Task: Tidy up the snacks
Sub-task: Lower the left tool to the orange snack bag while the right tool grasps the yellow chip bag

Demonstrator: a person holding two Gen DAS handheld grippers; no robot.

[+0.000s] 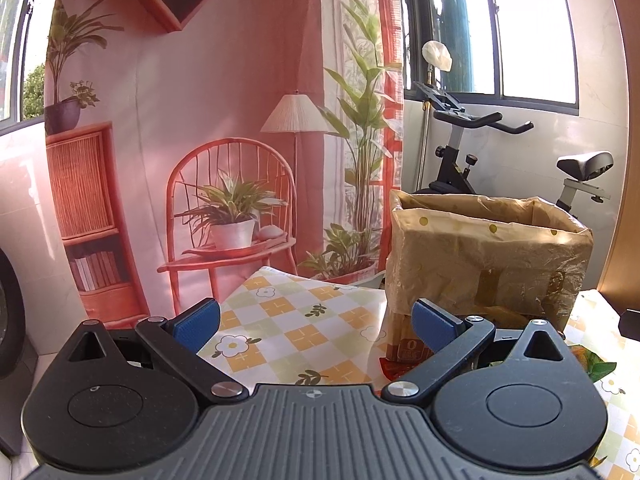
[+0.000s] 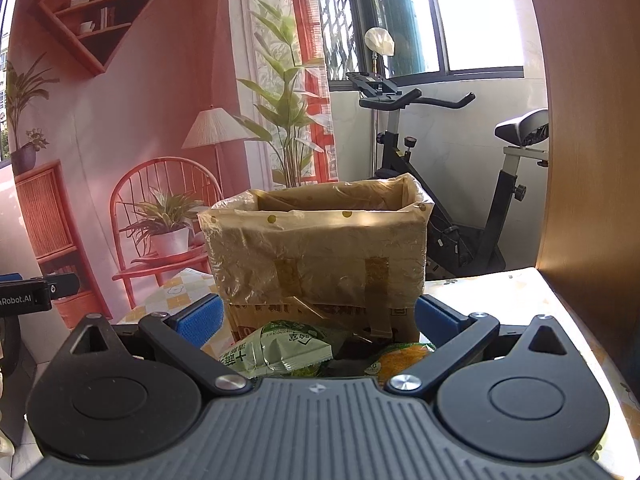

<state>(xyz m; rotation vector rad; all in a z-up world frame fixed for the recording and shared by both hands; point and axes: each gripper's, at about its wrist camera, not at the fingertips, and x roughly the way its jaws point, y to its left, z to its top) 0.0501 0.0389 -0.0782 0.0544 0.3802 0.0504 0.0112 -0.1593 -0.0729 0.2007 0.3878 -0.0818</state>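
Note:
A cardboard box lined with a clear plastic bag (image 2: 320, 248) stands open-topped on the checked tablecloth (image 1: 296, 328); it also shows in the left wrist view (image 1: 484, 264), to the right. A green snack packet (image 2: 280, 350) and an orange snack packet (image 2: 404, 358) lie on the table in front of the box, between the fingers of my right gripper (image 2: 318, 320), which is open and empty just above them. My left gripper (image 1: 316, 322) is open and empty over the tablecloth, left of the box. A small red-brown packet (image 1: 404, 354) lies at the box's foot.
The table's far edge is just behind the box. A printed room backdrop (image 1: 224, 140) hangs behind the table. An exercise bike (image 2: 448, 184) stands beyond the table at the right. A wooden panel (image 2: 588, 120) rises at the right edge. The left gripper's tip (image 2: 36, 292) shows at the far left.

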